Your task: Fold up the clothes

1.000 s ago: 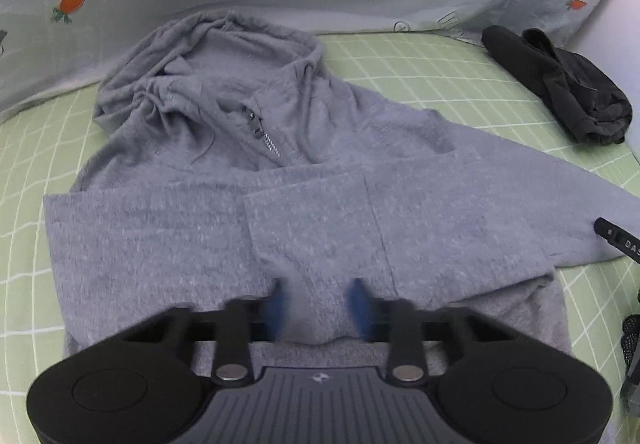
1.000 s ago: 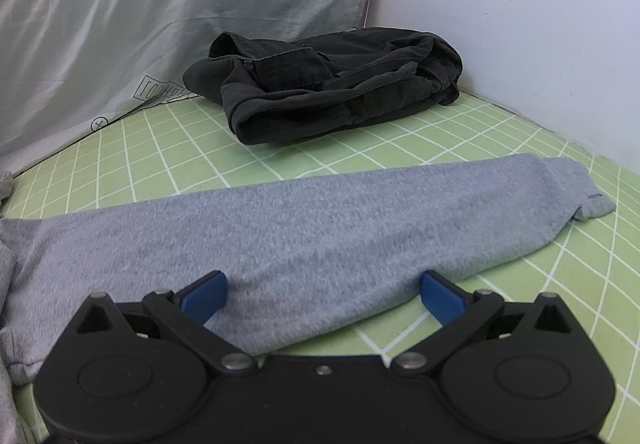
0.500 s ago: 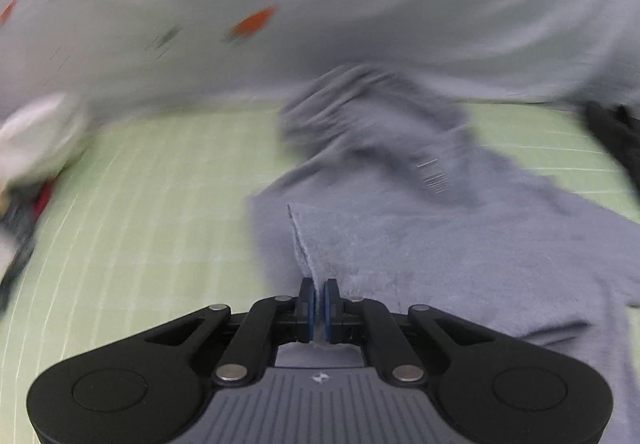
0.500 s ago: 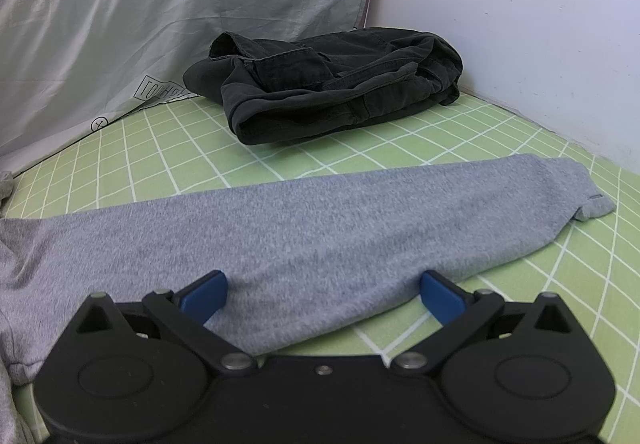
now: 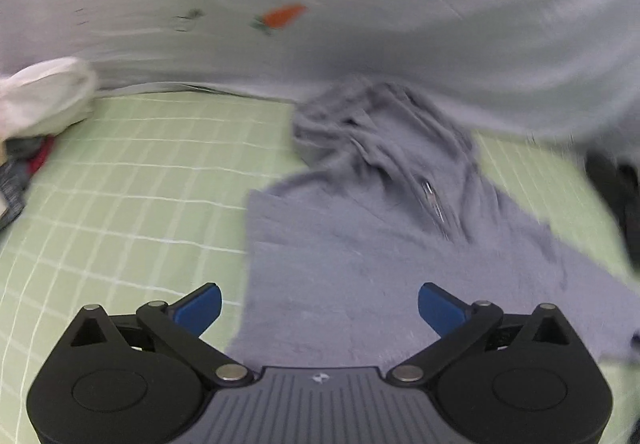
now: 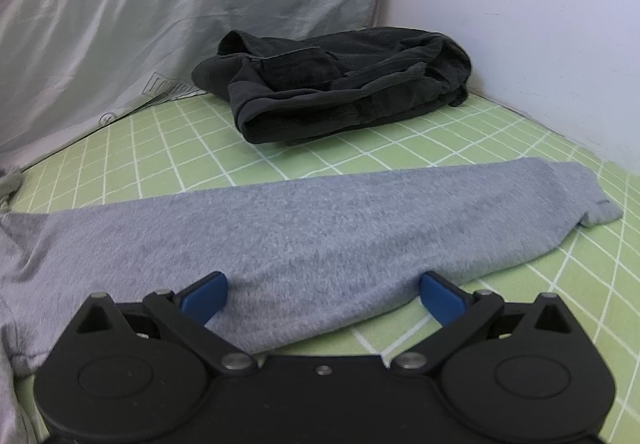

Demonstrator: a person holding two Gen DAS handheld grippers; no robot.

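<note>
- On the green checked sheet (image 5: 120, 204), the left wrist view shows the body and hood of one grey hoodie (image 5: 380, 244), blurred, with the hood toward the pale carrot-print cloth (image 5: 360, 4) at the back and the hem toward the camera; its long axis runs from near to far.
- Only the right wrist view shows the hoodie's outstretched sleeve (image 6: 320, 228), lying flat with its long axis left to right and the cuff pointing right, toward the white wall (image 6: 520, 24).
- Only the left view shows a white bundle (image 5: 44, 100) with some red and grey clothing at the left edge.
- One dark folded garment (image 6: 340, 92) lies behind the sleeve, well apart from it, clear in the right view and only a dark blur at the right edge of the left view.
- Two grippers: the left gripper (image 5: 319, 308) is spread wide over the hoodie's lower body, gripping nothing.
- The right gripper (image 6: 323, 298) is equally wide, its blue fingertips (image 6: 208, 294) straddling the sleeve, not closed on it.
</note>
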